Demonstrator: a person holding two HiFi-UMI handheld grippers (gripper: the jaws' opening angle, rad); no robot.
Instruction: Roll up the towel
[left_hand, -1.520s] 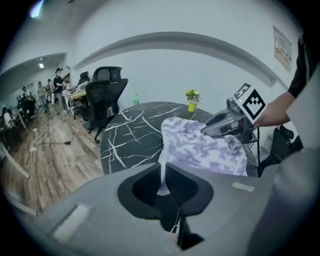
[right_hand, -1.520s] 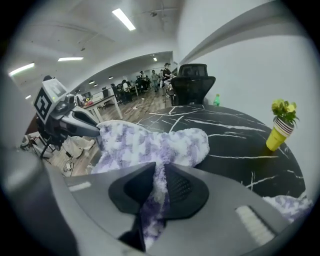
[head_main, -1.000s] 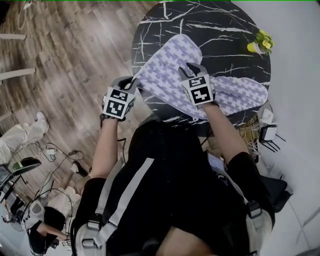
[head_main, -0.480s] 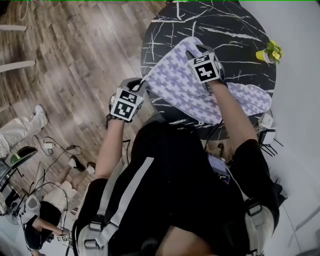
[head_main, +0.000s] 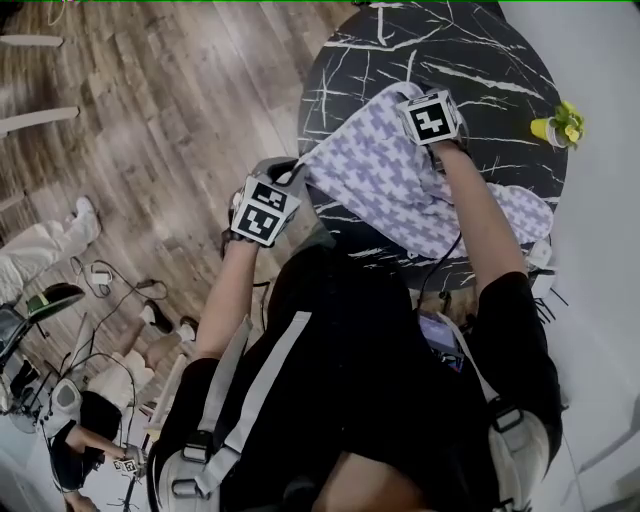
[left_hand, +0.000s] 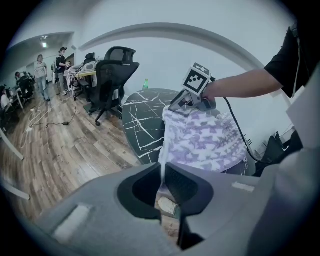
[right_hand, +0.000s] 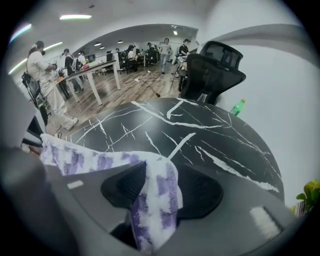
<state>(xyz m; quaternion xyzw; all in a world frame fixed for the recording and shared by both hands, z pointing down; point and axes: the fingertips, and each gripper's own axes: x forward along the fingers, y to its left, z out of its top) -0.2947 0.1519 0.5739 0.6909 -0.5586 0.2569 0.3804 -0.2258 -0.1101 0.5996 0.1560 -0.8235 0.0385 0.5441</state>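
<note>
A purple-and-white patterned towel (head_main: 400, 180) lies spread on the round black marble table (head_main: 480, 50). My left gripper (head_main: 295, 172) hangs at the table's near left edge, shut on the towel's corner; the left gripper view shows the thin edge pinched between the jaws (left_hand: 162, 172) and the towel (left_hand: 205, 140) stretching away. My right gripper (head_main: 412, 95) is over the towel's far corner. In its own view a thick fold of towel (right_hand: 157, 200) stands between the jaws (right_hand: 160, 185), which have just been opening and look slack around it.
A small yellow potted plant (head_main: 560, 125) stands at the table's right rim. A green bottle (right_hand: 238, 106) sits at its far side, with a black office chair (right_hand: 212, 67) behind. Cables (head_main: 110, 300) lie on the wooden floor to the left. People stand far off.
My right gripper has moved from the middle of the towel out to its far corner. The left gripper has kept its place at the near left edge.
</note>
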